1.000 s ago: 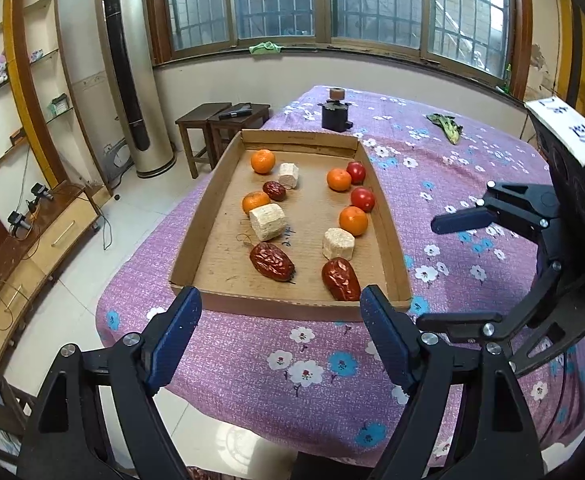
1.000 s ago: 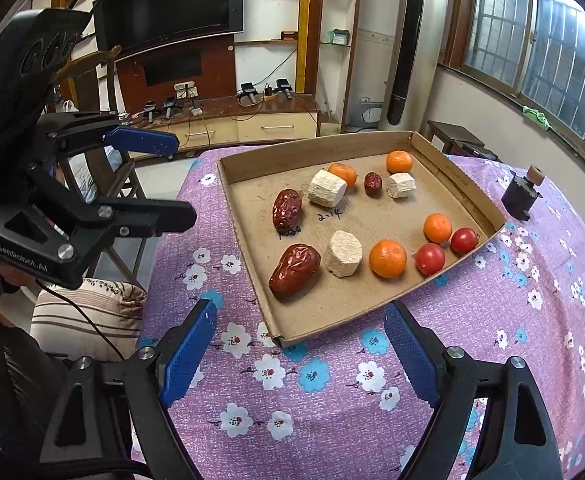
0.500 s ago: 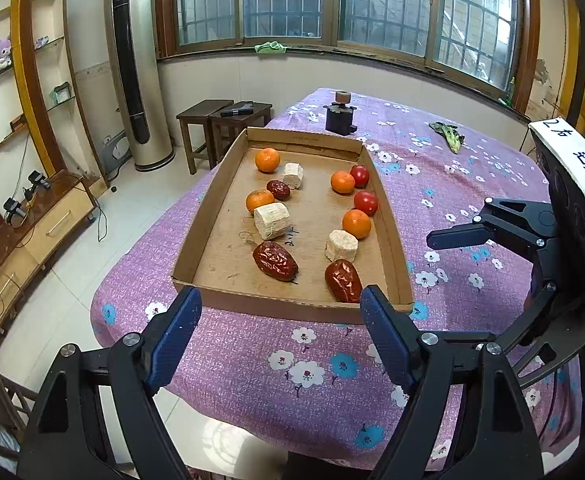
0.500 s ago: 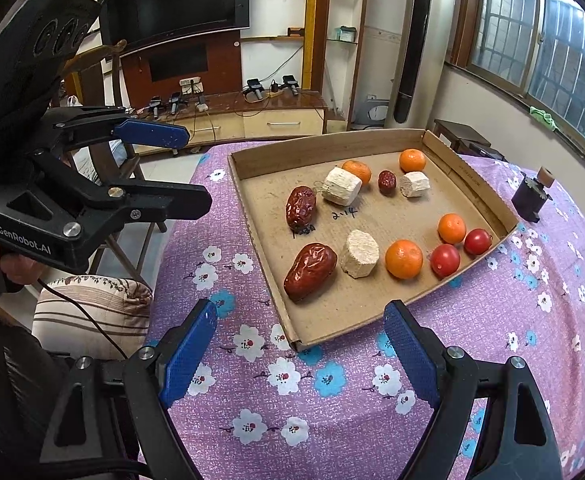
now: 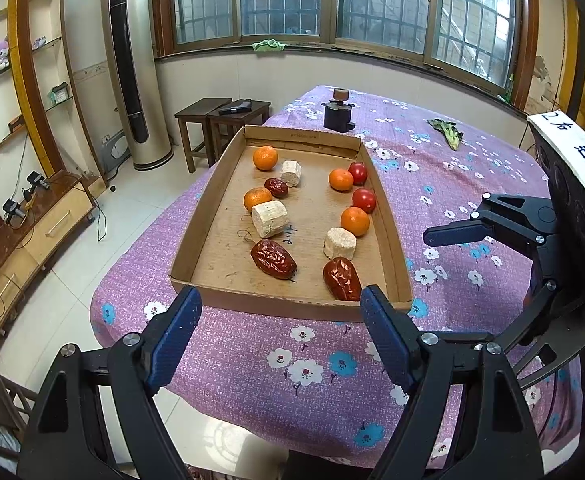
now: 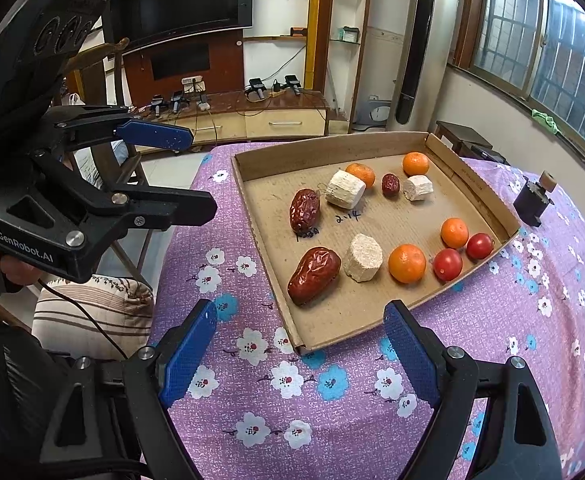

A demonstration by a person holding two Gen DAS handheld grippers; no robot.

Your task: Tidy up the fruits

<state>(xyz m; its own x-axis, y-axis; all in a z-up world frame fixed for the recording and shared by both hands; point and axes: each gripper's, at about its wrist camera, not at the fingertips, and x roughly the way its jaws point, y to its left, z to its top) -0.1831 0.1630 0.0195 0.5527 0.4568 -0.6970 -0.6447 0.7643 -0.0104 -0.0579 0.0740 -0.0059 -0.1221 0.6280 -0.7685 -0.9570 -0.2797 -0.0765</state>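
Blue-padded jaws frame both views: the left gripper (image 5: 280, 334) and the right gripper (image 6: 300, 354) each stand wide apart with nothing between the pads, hovering short of the near wall of the cardboard tray (image 6: 376, 332) that lies on the purple flowered counter (image 6: 332, 408).

Taking the tray as the landmark, all the fruit lies inside it. Just behind its near wall lie two large wrinkled red dates, one (image 5: 273, 258) toward its left, the other (image 5: 341, 279) toward its right. They look light, leathery and slightly yielding, likely best pinched across the short width at mid-body. Behind them sit pale fibrous chunks (image 5: 269, 218) (image 5: 339, 243), which seem dry and stiff; their flat cut faces should give the pads good purchase.

Toward the tray's middle and right wall are small oranges (image 5: 355, 221) (image 5: 257, 199) (image 5: 340, 179) and two glossy cherry tomatoes (image 5: 364, 200) (image 5: 357, 172). The oranges look firm and round, liable to roll; the tomatoes are smooth, slippery and easily crushed, so a gentle grip across the widest part suits them.

Near the tray's far wall rest a small date (image 5: 276, 187), another pale chunk (image 5: 291, 172) and one more orange (image 5: 265, 157).
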